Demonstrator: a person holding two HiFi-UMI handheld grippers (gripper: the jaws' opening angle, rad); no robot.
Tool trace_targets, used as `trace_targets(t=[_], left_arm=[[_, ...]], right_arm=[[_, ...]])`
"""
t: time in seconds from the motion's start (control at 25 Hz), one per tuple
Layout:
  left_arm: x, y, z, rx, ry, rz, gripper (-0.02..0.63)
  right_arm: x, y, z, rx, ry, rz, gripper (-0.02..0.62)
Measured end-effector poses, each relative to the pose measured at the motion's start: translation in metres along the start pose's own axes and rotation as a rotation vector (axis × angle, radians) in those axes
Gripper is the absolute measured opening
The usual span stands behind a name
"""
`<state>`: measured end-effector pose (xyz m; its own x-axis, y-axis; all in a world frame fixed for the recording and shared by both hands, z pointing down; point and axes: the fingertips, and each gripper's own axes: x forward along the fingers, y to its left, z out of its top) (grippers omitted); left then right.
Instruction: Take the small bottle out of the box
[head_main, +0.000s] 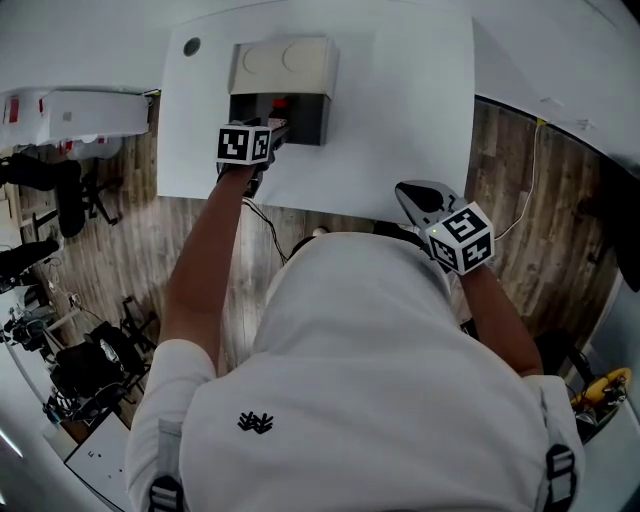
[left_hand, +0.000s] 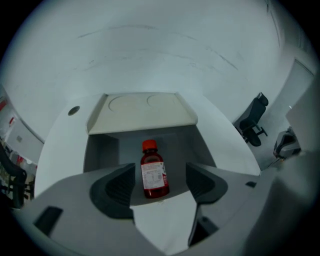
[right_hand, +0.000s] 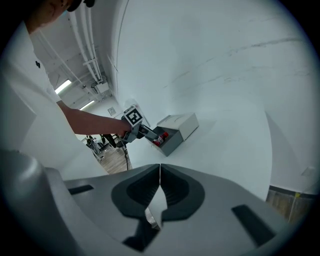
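A small red bottle (left_hand: 154, 175) with a red cap and a white label is in the open grey box (left_hand: 102, 150), near its front edge, cap pointing away from my left gripper. My left gripper (left_hand: 159, 182) is open at the box mouth. The bottle is between its pads (left_hand: 117, 187), which do not touch it. In the head view the left gripper (head_main: 272, 133) reaches into the box (head_main: 283, 65) on the white table (head_main: 400, 120), where the bottle (head_main: 283, 103) barely shows. My right gripper (right_hand: 159, 192) is shut and empty, and in the head view the right gripper (head_main: 420, 195) hangs over the table's near edge.
The box's beige lid (left_hand: 142, 112) stands open above the opening. A dark round hole (head_main: 191, 46) sits at the table's far left corner. A white case (head_main: 80, 112) and dark equipment (head_main: 80, 360) stand on the wooden floor (head_main: 540, 230). An office chair (left_hand: 252, 122) is beyond the table.
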<state>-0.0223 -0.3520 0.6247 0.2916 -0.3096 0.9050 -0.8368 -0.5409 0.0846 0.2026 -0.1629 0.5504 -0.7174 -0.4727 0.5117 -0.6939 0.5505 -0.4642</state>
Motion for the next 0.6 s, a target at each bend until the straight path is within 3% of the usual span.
trace_targets(t=[0.52, 0.6], left_arm=[[0.040, 0.016, -0.016, 0.012, 0.269, 0.072, 0.322], [0.043, 0.018, -0.019, 0.018, 0.301, 0.086, 0.294]], right_arm=[[-0.014, -0.031, -0.004, 0.046, 0.003, -0.006, 0.008], [-0.017, -0.034, -0.005, 0.051, 0.004, -0.012, 0.008]])
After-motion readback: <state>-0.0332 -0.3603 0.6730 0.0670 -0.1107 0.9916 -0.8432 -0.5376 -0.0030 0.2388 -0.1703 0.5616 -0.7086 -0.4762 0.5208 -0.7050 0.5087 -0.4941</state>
